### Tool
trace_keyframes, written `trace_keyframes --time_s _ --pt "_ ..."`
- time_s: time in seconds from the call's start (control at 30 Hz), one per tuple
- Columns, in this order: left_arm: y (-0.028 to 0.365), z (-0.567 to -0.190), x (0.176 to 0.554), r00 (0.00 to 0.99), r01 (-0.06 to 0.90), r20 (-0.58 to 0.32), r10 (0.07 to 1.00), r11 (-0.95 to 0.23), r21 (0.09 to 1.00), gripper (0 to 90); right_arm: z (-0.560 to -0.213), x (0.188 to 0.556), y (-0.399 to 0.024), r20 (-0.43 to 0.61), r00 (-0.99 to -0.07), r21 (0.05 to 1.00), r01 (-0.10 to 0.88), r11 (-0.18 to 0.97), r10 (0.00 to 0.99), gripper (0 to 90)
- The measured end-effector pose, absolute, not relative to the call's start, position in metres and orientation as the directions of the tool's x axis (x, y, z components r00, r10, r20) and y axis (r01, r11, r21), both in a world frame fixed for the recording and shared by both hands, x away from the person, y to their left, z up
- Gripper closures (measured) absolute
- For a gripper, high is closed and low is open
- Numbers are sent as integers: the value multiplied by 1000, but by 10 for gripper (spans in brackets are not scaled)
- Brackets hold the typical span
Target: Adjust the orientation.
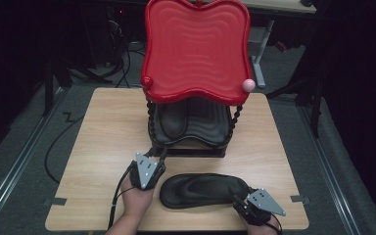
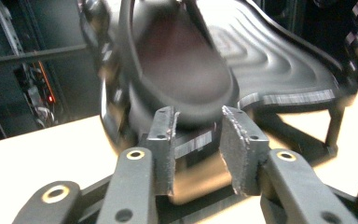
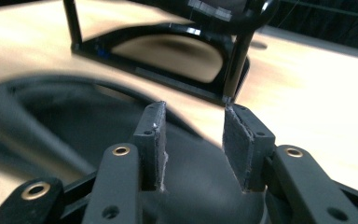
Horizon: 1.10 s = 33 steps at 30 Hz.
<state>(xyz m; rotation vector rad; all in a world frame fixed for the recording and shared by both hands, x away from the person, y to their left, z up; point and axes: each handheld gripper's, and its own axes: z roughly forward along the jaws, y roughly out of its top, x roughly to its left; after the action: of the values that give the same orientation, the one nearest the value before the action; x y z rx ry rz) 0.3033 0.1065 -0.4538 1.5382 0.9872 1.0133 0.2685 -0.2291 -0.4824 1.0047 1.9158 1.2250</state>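
**Equipment Appearance: Handheld Grippers**

Left gripper (image 1: 147,170) and right gripper (image 1: 255,204): black bodies, each topped by a grey three-cornered plate with small screws. Black cables trail behind. Jaw arms carry brass-ringed holes; grey pads (image 2: 164,140) look worn at the edges.

light falls from above onto the table (image 1: 103,147) and the glossy red tray (image 1: 196,49), which shows soft glare; the room around is dark. in both gripper views the fingers (image 2: 163,140) are sharp, while the sandal (image 2: 177,60) beyond smears with blur, edges soft.
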Motion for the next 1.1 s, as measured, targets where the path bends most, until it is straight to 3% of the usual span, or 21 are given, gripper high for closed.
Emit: trace_keyframes --time_s 0.17,0.3,0.4,0.53,0.63,0.9,1.1 --pt "123 -481 259 340 122 126 932 -177 977 582 -489 266 -224 -89 -554 905 303 300 828 614" --pt "131 -494 255 356 158 158 921 -226 961 571 -487 273 -215 -75 -564 906 307 293 823 588" --pt "140 -492 255 343 160 96 934 -158 974 563 -487 282 -207 -90 -569 902 302 310 817 541" --pt "148 -493 253 331 161 105 938 -166 973 556 -486 301 -206 -66 -575 902 315 295 816 467" --pt "160 -493 249 301 174 64 952 -121 977 555 -487 317 -209 -35 -577 892 350 285 816 415" --pt "176 -490 239 247 168 56 968 -99 981 552 -490 327 -211 5 -592 875 393 283 806 457" --pt "175 -490 239 255 166 54 965 -99 981 549 -483 302 -212 9 -629 892 357 279 777 468"
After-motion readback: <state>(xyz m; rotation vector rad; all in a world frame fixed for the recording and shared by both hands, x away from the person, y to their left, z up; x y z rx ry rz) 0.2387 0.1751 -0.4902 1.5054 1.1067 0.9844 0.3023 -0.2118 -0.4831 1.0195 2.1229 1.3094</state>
